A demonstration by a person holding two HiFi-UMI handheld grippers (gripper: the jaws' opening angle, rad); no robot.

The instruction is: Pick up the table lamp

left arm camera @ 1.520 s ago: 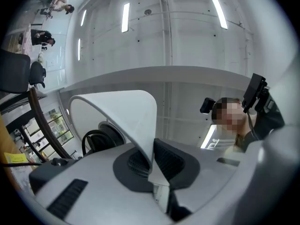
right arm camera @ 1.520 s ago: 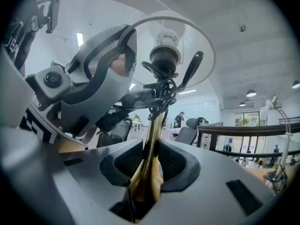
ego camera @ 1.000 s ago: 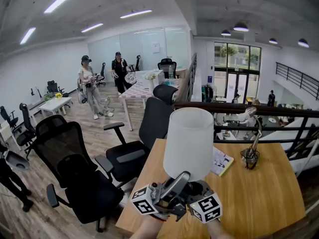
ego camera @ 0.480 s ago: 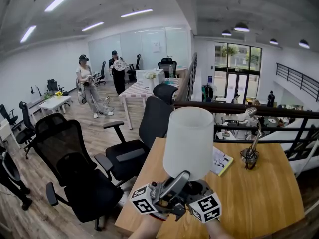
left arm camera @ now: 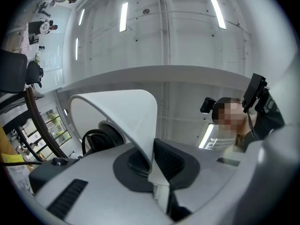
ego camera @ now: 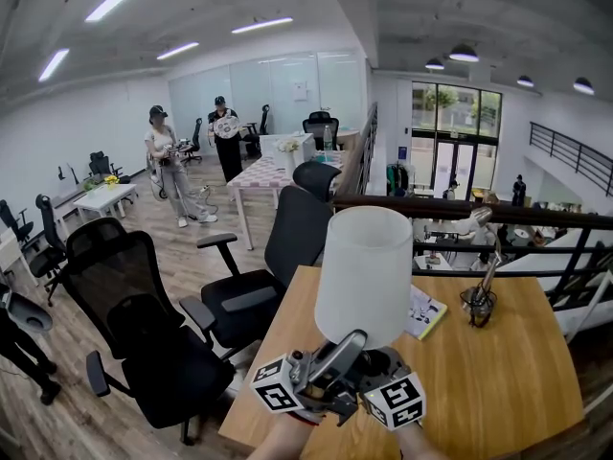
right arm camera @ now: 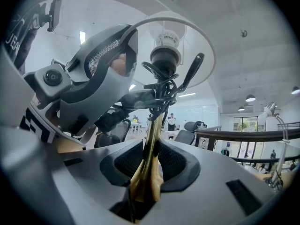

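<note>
Both grippers on the lamp (ego camera: 364, 276), at the table's (ego camera: 498, 381) near edge.
My left gripper (left arm camera: 152, 157) pinches the shade (left arm camera: 126, 111) rim and my right gripper (right arm camera: 151, 165) clamps the stem (right arm camera: 153, 135); the thin shade could buckle or slip, tipping it.

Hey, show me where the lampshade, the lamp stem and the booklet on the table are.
lampshade (ego camera: 364, 271): head view, middle of its white side.
lamp stem (right arm camera: 153, 130): right gripper view, brass rod above the jaws.
booklet (ego camera: 427, 311): head view, its cover, right of the shade.
</note>
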